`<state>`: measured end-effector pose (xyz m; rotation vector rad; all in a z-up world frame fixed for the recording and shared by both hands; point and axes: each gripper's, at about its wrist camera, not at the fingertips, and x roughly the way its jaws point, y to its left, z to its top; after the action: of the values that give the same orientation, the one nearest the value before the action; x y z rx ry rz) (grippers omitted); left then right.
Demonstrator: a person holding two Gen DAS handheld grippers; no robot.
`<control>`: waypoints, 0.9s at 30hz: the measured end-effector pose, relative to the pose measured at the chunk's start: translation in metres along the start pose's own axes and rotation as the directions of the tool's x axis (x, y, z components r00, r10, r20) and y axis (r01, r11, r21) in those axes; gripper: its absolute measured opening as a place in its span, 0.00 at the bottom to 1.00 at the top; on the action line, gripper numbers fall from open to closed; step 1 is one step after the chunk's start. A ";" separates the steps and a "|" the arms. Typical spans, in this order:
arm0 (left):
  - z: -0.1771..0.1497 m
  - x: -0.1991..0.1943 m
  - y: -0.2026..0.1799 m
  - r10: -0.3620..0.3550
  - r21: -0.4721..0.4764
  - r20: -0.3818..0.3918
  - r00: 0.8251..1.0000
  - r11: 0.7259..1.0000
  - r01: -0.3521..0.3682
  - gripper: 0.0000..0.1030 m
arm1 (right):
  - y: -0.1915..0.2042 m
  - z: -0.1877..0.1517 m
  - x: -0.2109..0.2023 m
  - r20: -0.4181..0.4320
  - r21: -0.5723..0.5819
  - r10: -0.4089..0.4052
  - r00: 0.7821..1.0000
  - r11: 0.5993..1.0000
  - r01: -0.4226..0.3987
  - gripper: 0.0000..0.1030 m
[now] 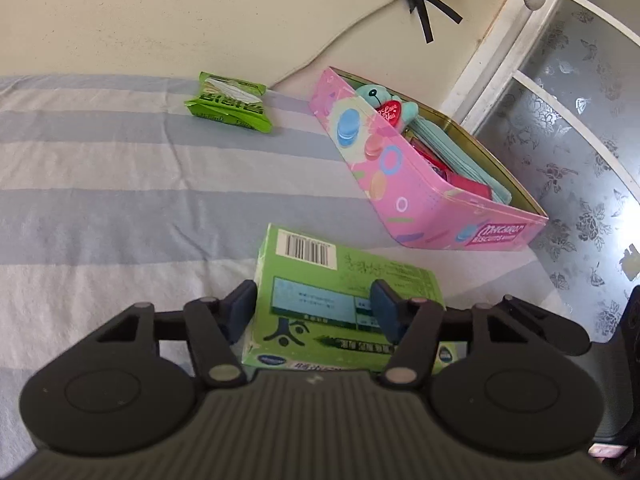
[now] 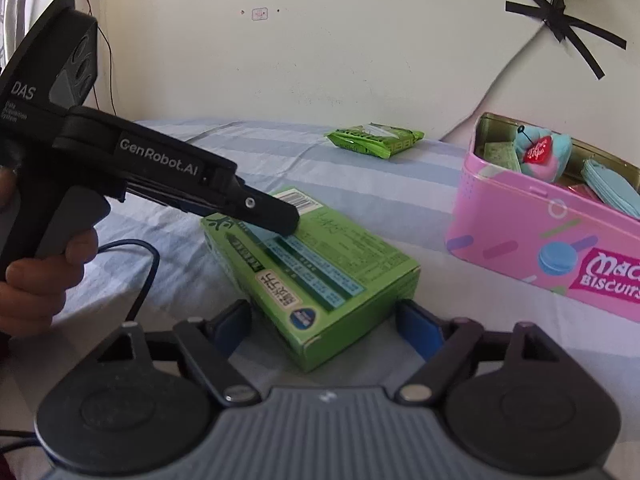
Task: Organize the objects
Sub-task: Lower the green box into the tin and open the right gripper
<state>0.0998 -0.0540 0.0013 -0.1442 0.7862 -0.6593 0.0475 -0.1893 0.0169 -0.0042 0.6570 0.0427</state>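
Note:
A green box [image 1: 340, 300] with a barcode lies flat on the striped bed sheet; it also shows in the right wrist view [image 2: 312, 276]. My left gripper [image 1: 314, 304] is open, its blue pads [image 1: 242, 304] astride the box's near end, one on its left edge and one over its top. In the right wrist view its fingers [image 2: 276, 216] rest on the box. My right gripper [image 2: 324, 328] is open, close to the box's near corner. A pink biscuit tin [image 1: 404, 184], open, holds a teal plush bear [image 1: 384, 106] and teal pouches; it also shows in the right wrist view [image 2: 544, 240].
A green snack packet [image 1: 230, 102] lies far back near the wall, also in the right wrist view [image 2: 376, 138]. A frosted glass door [image 1: 572, 140] stands right of the tin. A blue cable [image 2: 140, 276] runs across the sheet by the hand.

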 end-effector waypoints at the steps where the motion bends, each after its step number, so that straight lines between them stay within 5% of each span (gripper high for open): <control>1: -0.001 -0.001 -0.007 0.014 0.027 0.005 1.000 1.000 -0.014 0.63 | 0.000 0.000 -0.003 0.018 0.000 -0.009 1.000 1.000 0.009 0.73; 8: 0.017 -0.024 -0.044 -0.021 0.090 0.101 0.995 0.996 0.012 0.62 | -0.013 0.001 -0.035 0.169 0.029 -0.029 0.985 0.999 0.025 0.71; 15: 0.058 -0.017 -0.101 -0.070 0.208 0.176 0.982 0.978 0.032 0.62 | -0.041 0.014 -0.079 0.370 0.029 -0.146 0.918 0.989 0.145 0.71; 27: 0.113 0.101 -0.184 0.017 0.378 0.204 0.979 0.921 -0.095 0.66 | -0.159 0.034 -0.030 0.306 0.159 -0.343 0.888 0.938 0.308 0.72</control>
<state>0.1402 -0.2735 0.0850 0.1721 0.4553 -0.7211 0.0517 -0.3482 0.0606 -0.0046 0.3139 -0.3129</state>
